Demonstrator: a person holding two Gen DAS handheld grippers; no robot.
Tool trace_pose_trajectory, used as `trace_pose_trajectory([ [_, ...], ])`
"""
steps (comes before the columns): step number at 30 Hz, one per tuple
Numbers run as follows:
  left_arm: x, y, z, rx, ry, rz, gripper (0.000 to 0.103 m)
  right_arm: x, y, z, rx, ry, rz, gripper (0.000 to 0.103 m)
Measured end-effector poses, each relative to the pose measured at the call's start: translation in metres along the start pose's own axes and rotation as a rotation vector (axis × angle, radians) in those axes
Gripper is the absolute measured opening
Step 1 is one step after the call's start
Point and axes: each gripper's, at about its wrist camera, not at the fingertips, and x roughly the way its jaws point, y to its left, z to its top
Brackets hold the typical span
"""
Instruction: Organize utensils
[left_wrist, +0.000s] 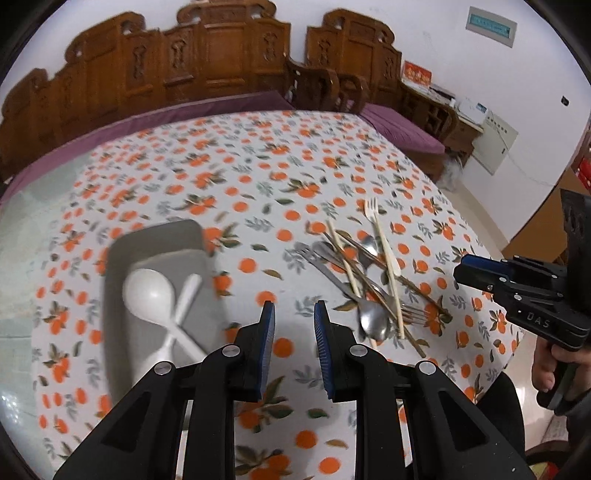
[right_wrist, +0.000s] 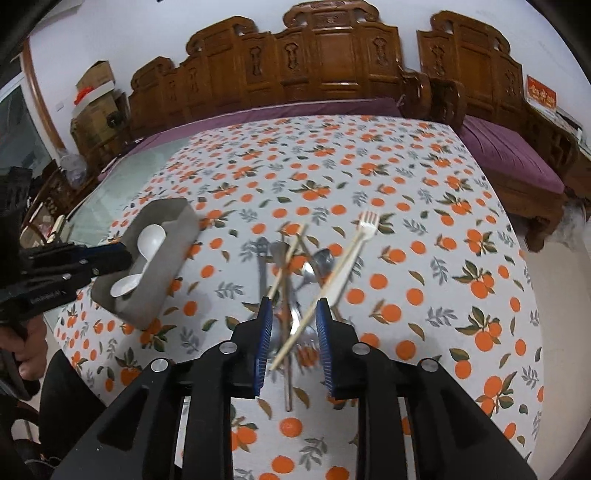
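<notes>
A pile of utensils (left_wrist: 364, 280) lies on the orange-print tablecloth (left_wrist: 236, 177): metal spoons (left_wrist: 373, 322), a metal fork (left_wrist: 417, 314), chopsticks (left_wrist: 342, 258) and a white plastic fork (left_wrist: 384, 240). A grey tray (left_wrist: 159, 236) at the left holds a big white spoon (left_wrist: 147, 291) crossed with a smaller one. My left gripper (left_wrist: 293, 308) hovers open between tray and pile, nothing between its pads. My right gripper (right_wrist: 293, 306) stands open low over the pile (right_wrist: 295, 273); a chopstick (right_wrist: 295, 334) shows slanting between its fingers, with no pad seen pressing on it.
A carved wooden bench (right_wrist: 332, 62) with purple cushions runs behind the table and along its right side. The tray (right_wrist: 184, 229) sits near the table's left edge, beside the left gripper (right_wrist: 123, 254). Cardboard boxes (right_wrist: 96, 88) stand far left. A hand holds the right gripper (left_wrist: 466, 268).
</notes>
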Motion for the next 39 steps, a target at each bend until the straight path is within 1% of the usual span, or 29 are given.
trace_pose_trajectory([
  [4, 0.028, -0.016, -0.001, 0.019, 0.041, -0.004, 0.02, 0.008, -0.011, -0.005, 0.024, 0.028, 0.007, 0.027],
  [6, 0.038, -0.021, -0.003, 0.023, 0.053, -0.005, 0.021, 0.013, -0.014, -0.007, 0.015, 0.043, 0.008, 0.027],
  [8, 0.049, -0.025, -0.005, 0.02, 0.069, -0.007, 0.027, 0.019, -0.018, -0.009, 0.018, 0.057, 0.014, 0.027],
  [10, 0.06, -0.027, -0.008, 0.006, 0.086, -0.008, 0.028, 0.025, -0.021, -0.011, 0.026, 0.075, 0.031, 0.027],
  [12, 0.07, -0.029, -0.011, -0.013, 0.108, -0.017, 0.029, 0.029, -0.019, -0.014, 0.002, 0.086, 0.03, 0.027],
  [14, 0.076, -0.031, -0.013, -0.031, 0.109, -0.023, 0.031, 0.031, -0.019, -0.015, -0.007, 0.093, 0.035, 0.027],
  [16, 0.08, -0.034, -0.015, -0.044, 0.107, -0.032, 0.032, 0.032, -0.021, -0.018, -0.004, 0.097, 0.043, 0.027],
  [20, 0.09, -0.041, -0.016, -0.069, 0.111, -0.069, 0.039, 0.03, -0.027, -0.022, 0.014, 0.095, 0.047, 0.027],
  [25, 0.1, -0.051, -0.015, -0.068, 0.109, -0.104, 0.04, 0.029, -0.032, -0.028, 0.032, 0.1, 0.051, 0.027],
  [28, 0.11, -0.055, -0.017, -0.074, 0.139, -0.109, 0.04, 0.029, -0.033, -0.031, 0.033, 0.107, 0.051, 0.027],
  [31, 0.112, -0.059, -0.018, -0.061, 0.14, -0.111, 0.041, 0.028, -0.034, -0.033, 0.038, 0.109, 0.051, 0.027],
  [35, 0.113, -0.063, -0.018, -0.053, 0.149, -0.115, 0.04, 0.027, -0.034, -0.033, 0.043, 0.111, 0.051, 0.027],
  [36, 0.114, -0.063, -0.017, -0.055, 0.154, -0.121, 0.031, 0.026, -0.033, -0.033, 0.042, 0.11, 0.051, 0.027],
  [37, 0.114, -0.062, -0.017, -0.059, 0.161, -0.128, 0.026, 0.026, -0.034, -0.033, 0.043, 0.108, 0.053, 0.027],
  [39, 0.111, -0.062, -0.016, -0.068, 0.16, -0.131, 0.021, 0.024, -0.032, -0.032, 0.044, 0.104, 0.055, 0.027],
])
